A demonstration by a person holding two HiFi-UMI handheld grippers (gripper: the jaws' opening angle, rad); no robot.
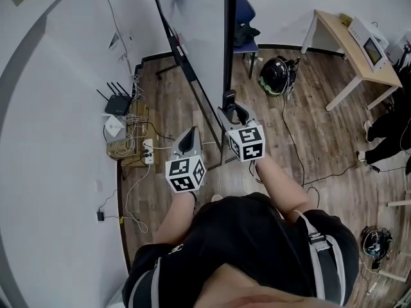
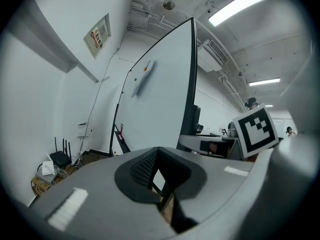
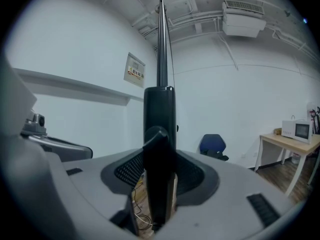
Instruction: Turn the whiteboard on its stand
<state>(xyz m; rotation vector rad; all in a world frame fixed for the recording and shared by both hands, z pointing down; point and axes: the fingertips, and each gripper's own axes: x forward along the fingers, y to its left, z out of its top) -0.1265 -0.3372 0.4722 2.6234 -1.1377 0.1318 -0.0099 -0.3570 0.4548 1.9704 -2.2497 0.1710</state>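
Observation:
The whiteboard (image 1: 196, 18) stands upright on its black stand (image 1: 186, 66) just ahead of me, its black side frame (image 1: 230, 37) facing me edge-on. My right gripper (image 1: 232, 105) is shut on that side frame, which fills the gap between the jaws as a dark vertical bar (image 3: 160, 129). My left gripper (image 1: 187, 140) hangs lower and to the left, apart from the board, open with nothing between its jaws. From the left gripper (image 2: 162, 180) I see the board's white face (image 2: 160, 94) and the other gripper's marker cube (image 2: 256, 130).
A router (image 1: 117, 104), a power strip (image 1: 148, 151) and loose cables lie by the left wall. Behind the board stand a blue chair (image 1: 244, 15) and a black helmet-like object (image 1: 277, 74). A wooden table (image 1: 350, 50) with a microwave (image 1: 367, 42) is at the right.

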